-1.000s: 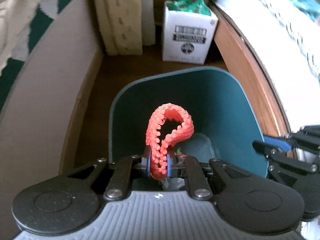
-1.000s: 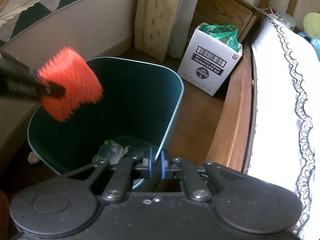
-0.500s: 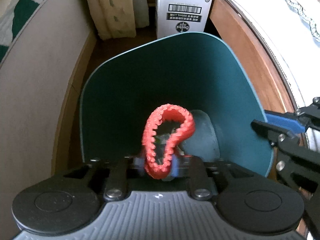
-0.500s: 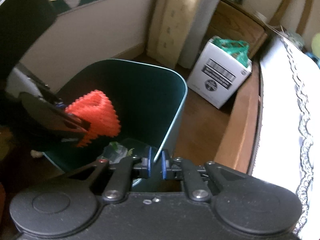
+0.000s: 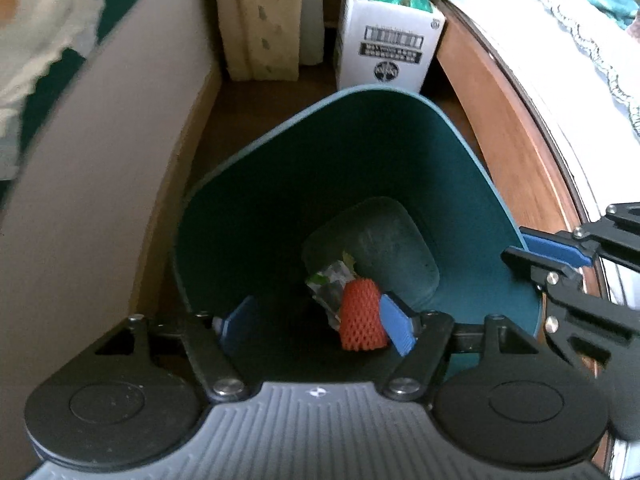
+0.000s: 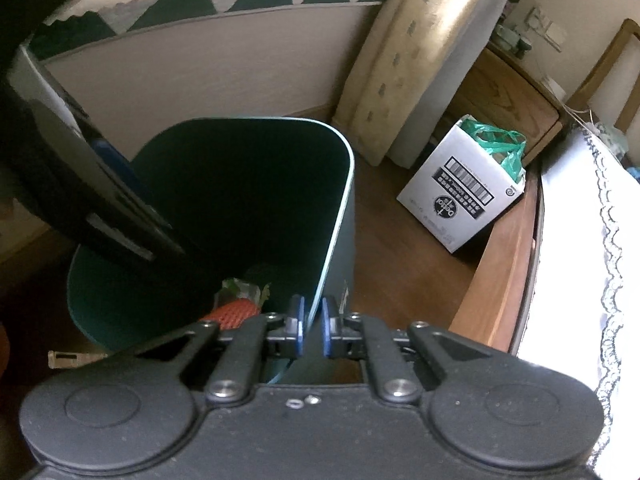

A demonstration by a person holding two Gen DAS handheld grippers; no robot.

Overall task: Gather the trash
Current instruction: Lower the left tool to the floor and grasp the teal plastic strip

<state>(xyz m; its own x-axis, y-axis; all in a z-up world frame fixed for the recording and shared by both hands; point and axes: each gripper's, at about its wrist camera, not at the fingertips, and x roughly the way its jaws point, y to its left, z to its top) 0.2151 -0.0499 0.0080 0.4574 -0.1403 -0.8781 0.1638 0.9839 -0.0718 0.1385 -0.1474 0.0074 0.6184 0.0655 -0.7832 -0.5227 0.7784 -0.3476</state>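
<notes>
A dark teal trash bin [image 5: 460,184] stands on the wooden floor. My left gripper [image 5: 316,324] hangs over its mouth, and its jaws are opening with nothing pressed between the pads. The red foam net [image 5: 362,316] lies loose at the bin's bottom beside a crumpled wrapper [image 5: 328,284]. From the right wrist view, the net [image 6: 236,314] shows low inside the bin [image 6: 248,184]. My right gripper [image 6: 313,328] is shut on the bin's near rim, which runs up between its blue pads. That same gripper [image 5: 548,256] sits at the bin's right edge in the left wrist view.
A white cardboard box [image 5: 386,48] with a green bag in it stands behind the bin, next to a beige curtain [image 5: 260,20]. A wooden bed frame [image 5: 508,120] with a white lace cover runs along the right. A pale panel [image 5: 100,160] closes the left side.
My left jaws went from shut on the red net to wide apart, and the net dropped to the bin's bottom. The right gripper rolled a little and stayed on the rim.
</notes>
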